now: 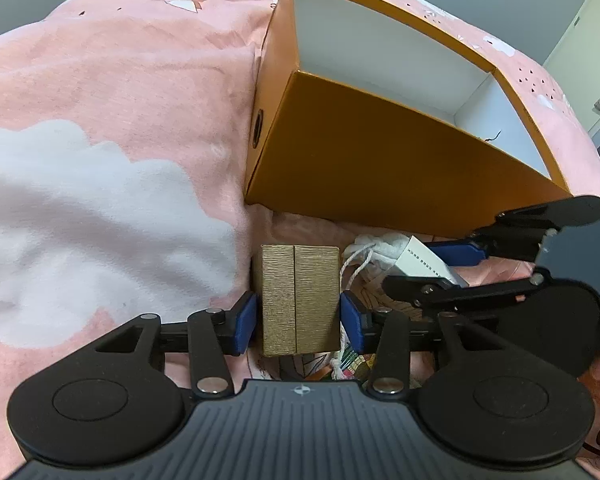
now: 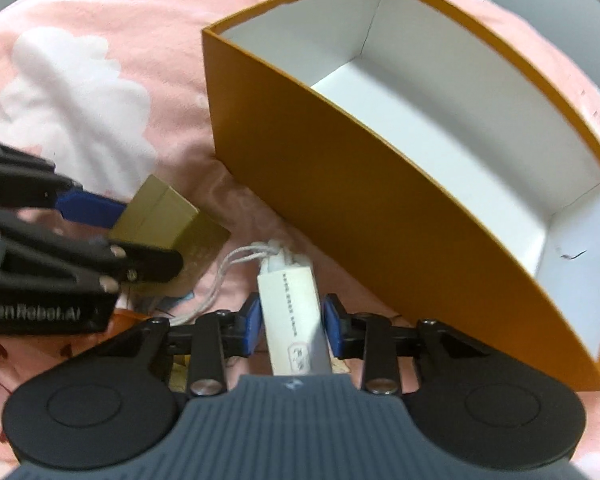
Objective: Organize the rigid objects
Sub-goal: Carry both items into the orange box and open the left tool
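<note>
Left gripper (image 1: 299,314) pinches the gold box (image 1: 299,300); right gripper (image 2: 293,322) pinches the white carton (image 2: 294,320). Both sit beside the orange bin (image 2: 340,208); each should clear its near wall before release.

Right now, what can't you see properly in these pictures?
- Orange box floor: left view, near wall hides most of it.
- White box print: right view, too small and blurry.
- Things under the gold box: both views, covered by it and the left claw.
</note>
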A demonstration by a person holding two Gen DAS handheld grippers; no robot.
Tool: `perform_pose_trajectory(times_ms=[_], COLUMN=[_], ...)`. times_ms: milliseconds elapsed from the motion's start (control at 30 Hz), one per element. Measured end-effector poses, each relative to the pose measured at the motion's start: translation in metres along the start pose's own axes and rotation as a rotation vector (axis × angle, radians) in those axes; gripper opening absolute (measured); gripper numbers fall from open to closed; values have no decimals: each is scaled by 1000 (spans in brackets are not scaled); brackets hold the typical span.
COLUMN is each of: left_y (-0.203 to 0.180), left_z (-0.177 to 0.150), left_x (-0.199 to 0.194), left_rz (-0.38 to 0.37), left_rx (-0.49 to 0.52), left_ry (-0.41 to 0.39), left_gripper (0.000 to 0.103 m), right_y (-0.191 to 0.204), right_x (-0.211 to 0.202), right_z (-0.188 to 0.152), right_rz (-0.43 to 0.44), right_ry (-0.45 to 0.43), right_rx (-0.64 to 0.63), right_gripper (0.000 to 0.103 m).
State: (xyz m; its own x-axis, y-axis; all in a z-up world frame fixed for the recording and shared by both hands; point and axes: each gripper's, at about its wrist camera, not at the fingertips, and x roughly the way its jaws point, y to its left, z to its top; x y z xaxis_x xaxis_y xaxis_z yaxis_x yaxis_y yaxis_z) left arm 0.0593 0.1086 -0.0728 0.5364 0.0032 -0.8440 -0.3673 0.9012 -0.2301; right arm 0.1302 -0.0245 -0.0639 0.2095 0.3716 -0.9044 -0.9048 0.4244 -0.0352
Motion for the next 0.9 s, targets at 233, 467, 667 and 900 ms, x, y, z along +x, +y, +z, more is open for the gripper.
perform_pose_trajectory(times_ms=[233, 467, 667, 900], left_y=[2, -8, -20, -34], left_z=[2, -8, -6, 8], left_x=[10, -14, -51, -97], left_rz=[2, 18, -18, -63], left_rx=[-9, 31, 40, 40], left_ry=[-3, -74, -169, -297], left_gripper=[53, 53, 53, 53], right_y=[-14, -14, -22, -30], right_x=[-1, -12, -50, -112], right_z=[3, -8, -14, -12], right_rz=[43, 38, 71, 118], right_ry=[26, -35, -124, -276], right_rx=[32, 94, 172, 215], right_gripper=[32, 27, 26, 26])
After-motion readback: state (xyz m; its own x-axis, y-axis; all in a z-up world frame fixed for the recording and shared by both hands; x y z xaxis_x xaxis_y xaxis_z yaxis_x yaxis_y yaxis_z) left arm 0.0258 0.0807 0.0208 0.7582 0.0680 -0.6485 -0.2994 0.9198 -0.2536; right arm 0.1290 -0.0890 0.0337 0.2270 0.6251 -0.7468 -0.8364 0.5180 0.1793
